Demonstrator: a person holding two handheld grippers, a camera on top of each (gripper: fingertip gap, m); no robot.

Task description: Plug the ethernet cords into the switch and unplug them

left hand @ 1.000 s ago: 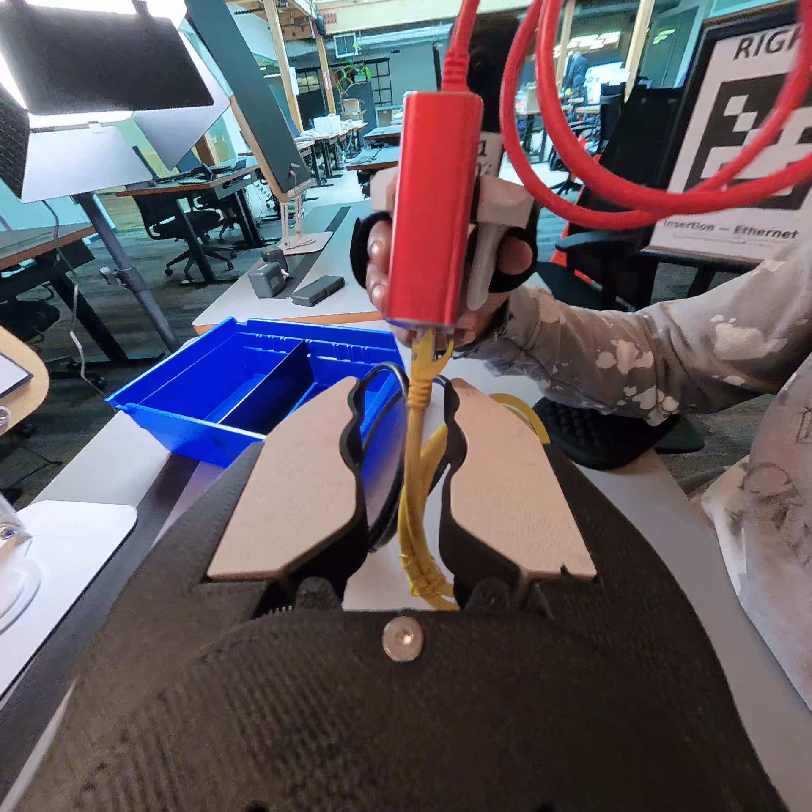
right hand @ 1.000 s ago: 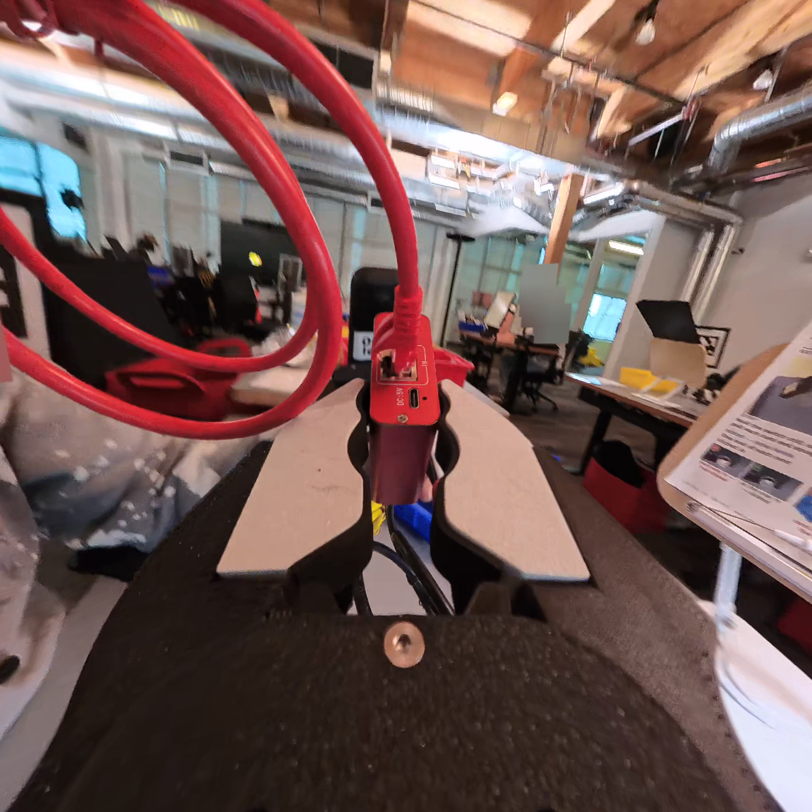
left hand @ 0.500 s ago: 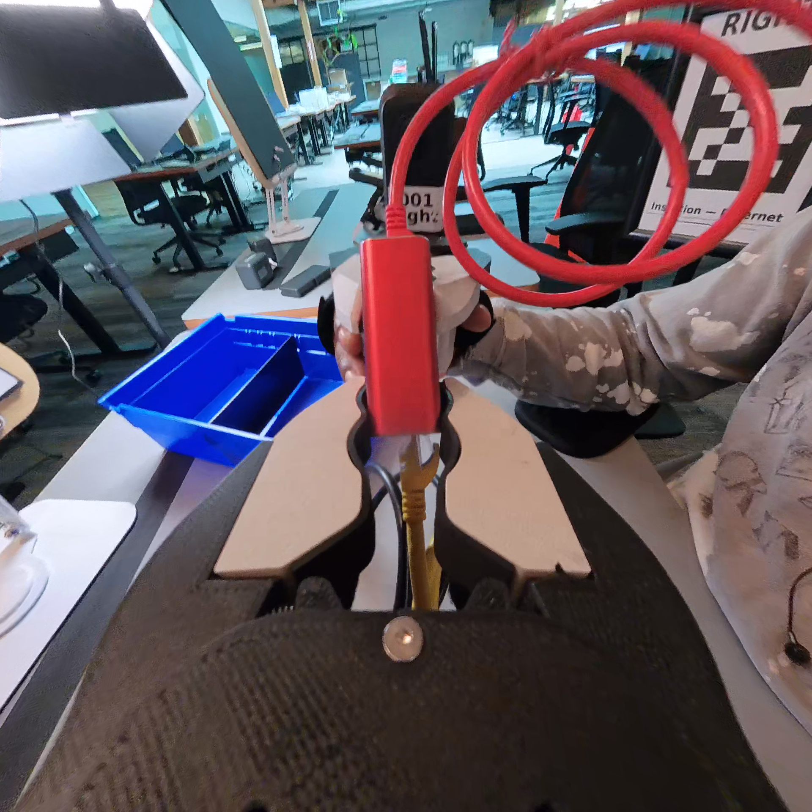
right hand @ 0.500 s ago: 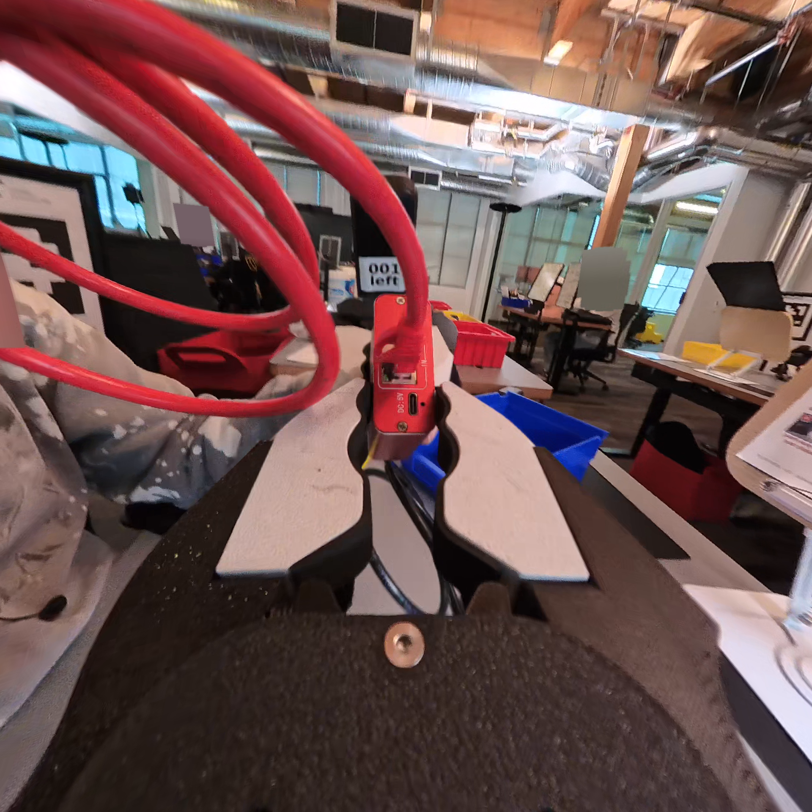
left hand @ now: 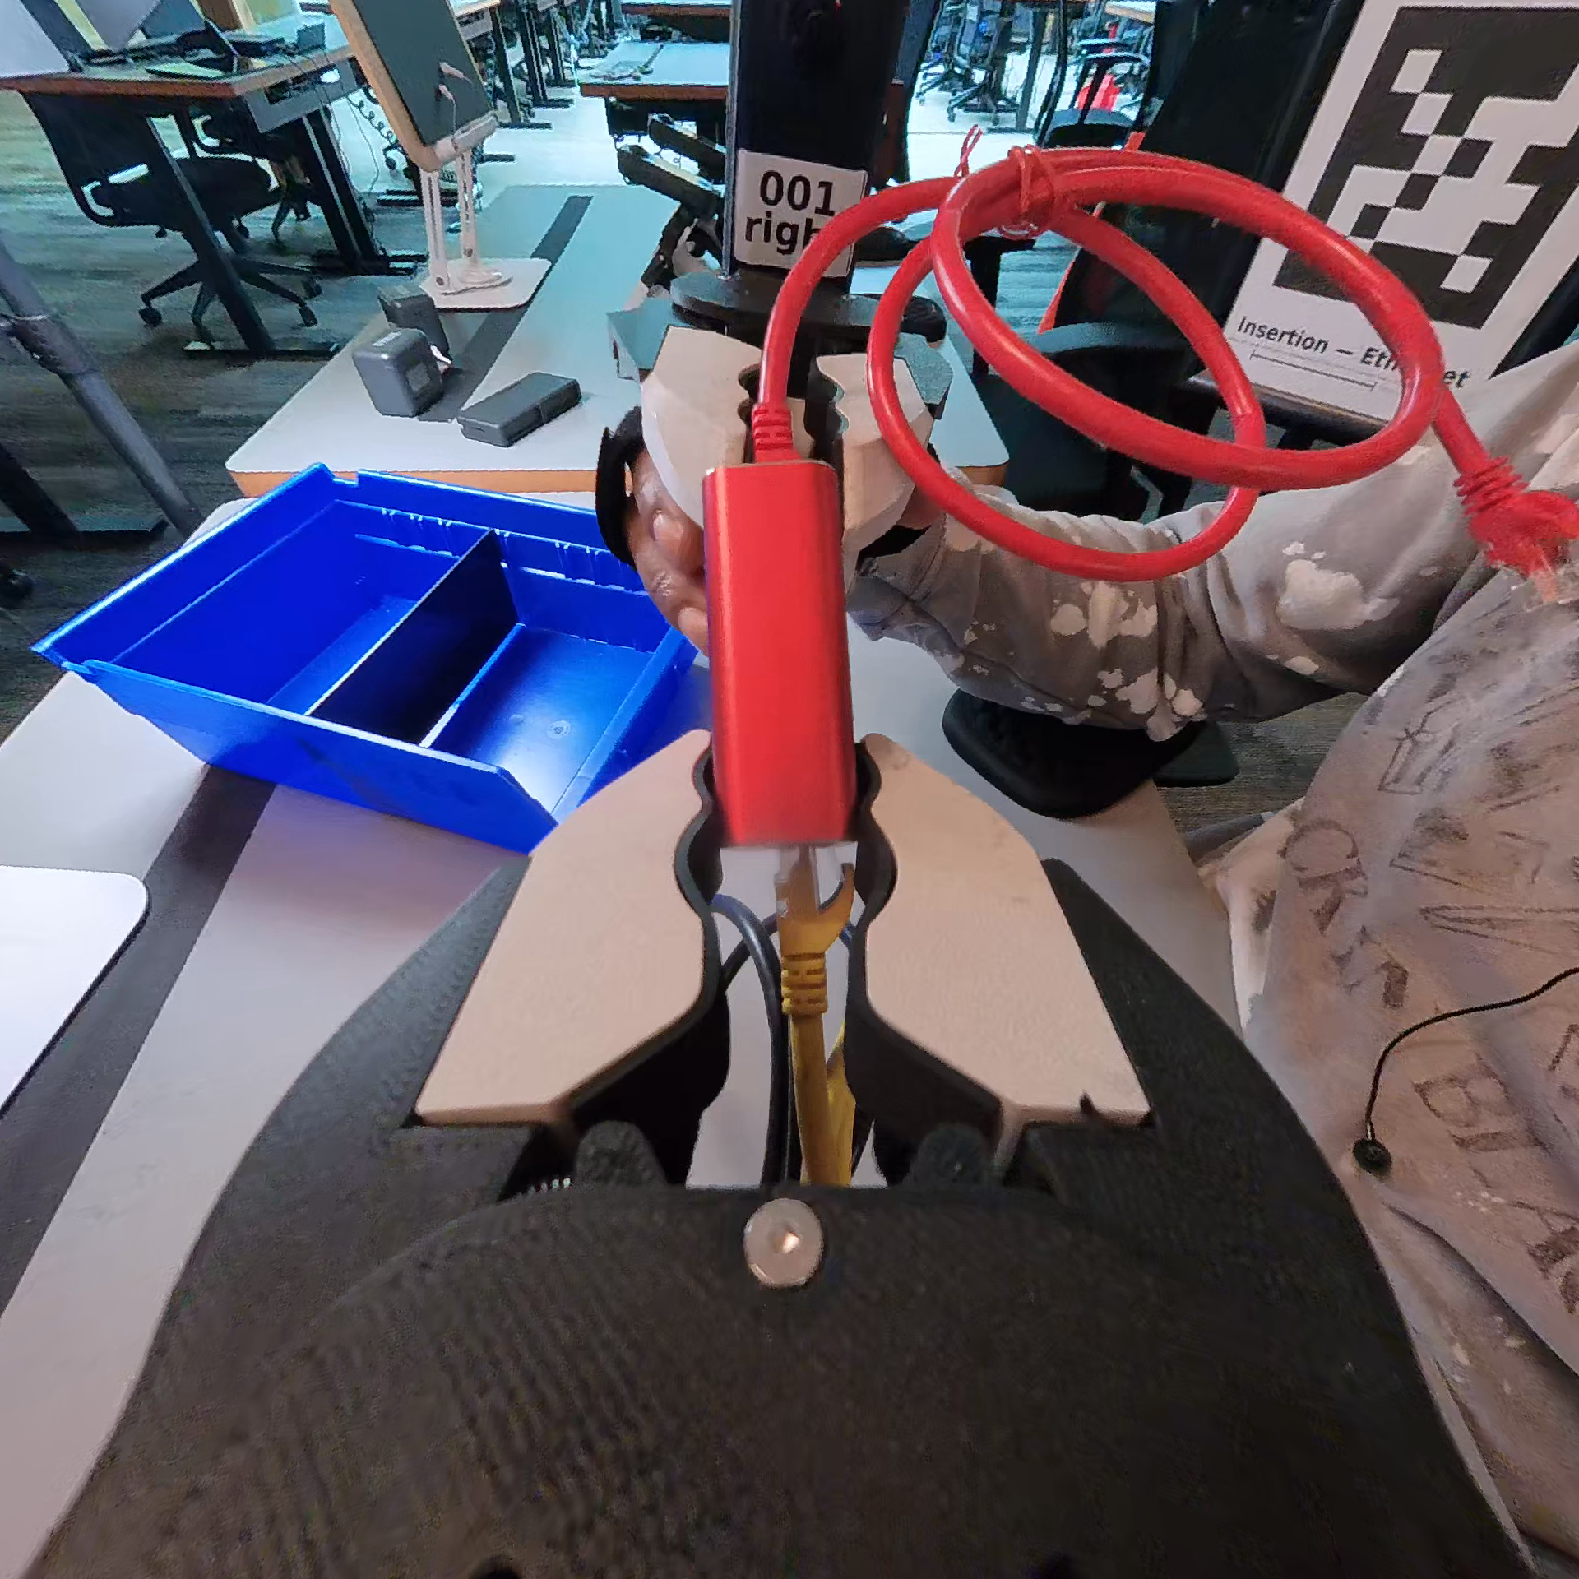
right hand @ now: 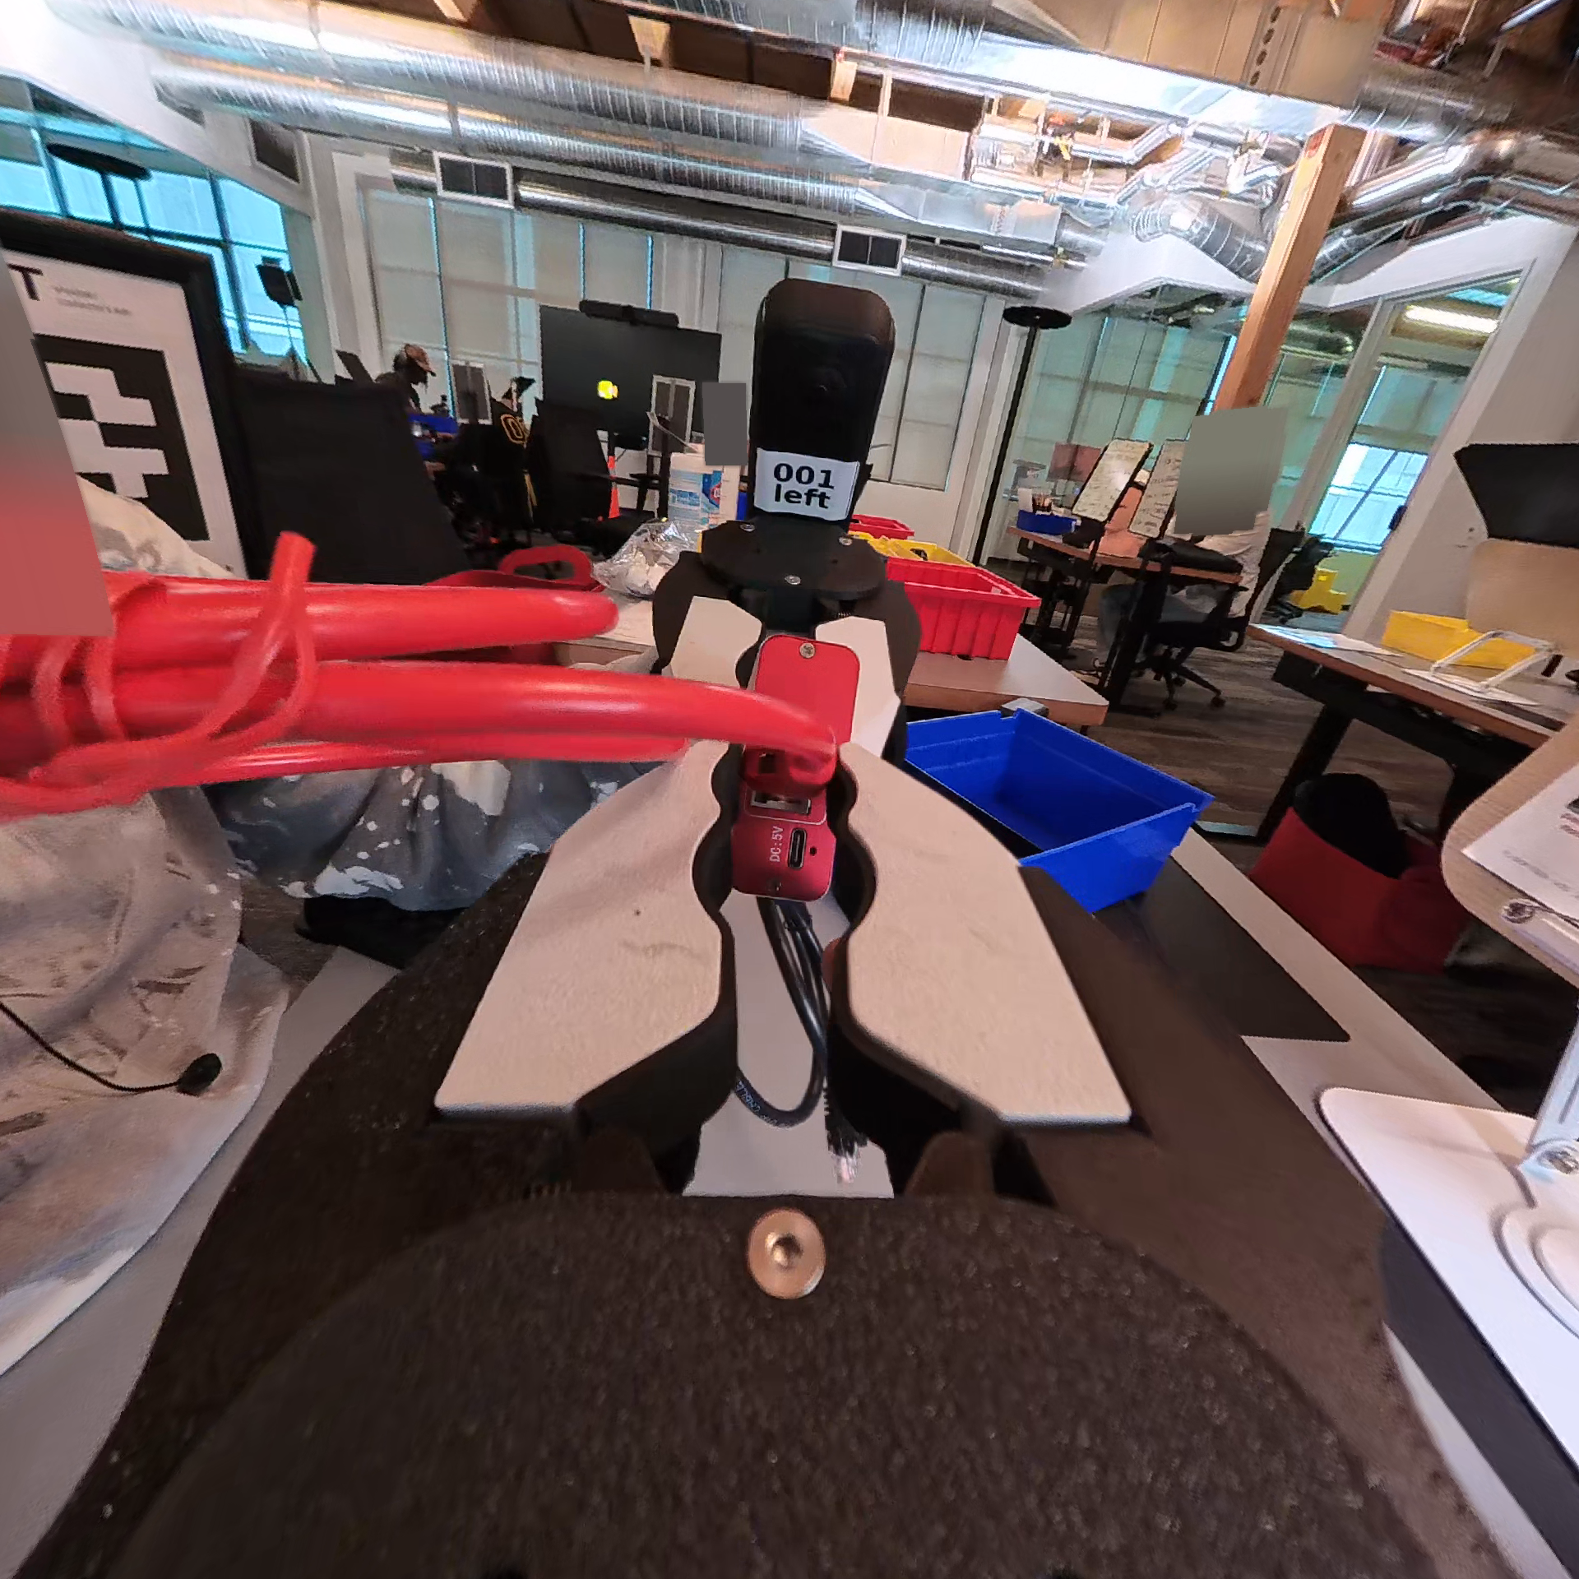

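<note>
- Open-plan workshop behind a grey worktop.
- My left claw is clamped on the red switch at its near end; my right claw grips the far end.
- Between my left fingers, a yellow cord sits plugged in; a looped red cord is plugged opposite.
- Plugging looks done, I judge; unplugging remains.
- Left of the claws sits a blue bin.

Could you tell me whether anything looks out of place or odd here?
The red cord is still bundled in a tied coil, its free plug dangling unplugged in the air. Otherwise the switch and blue bin look fine.
</note>
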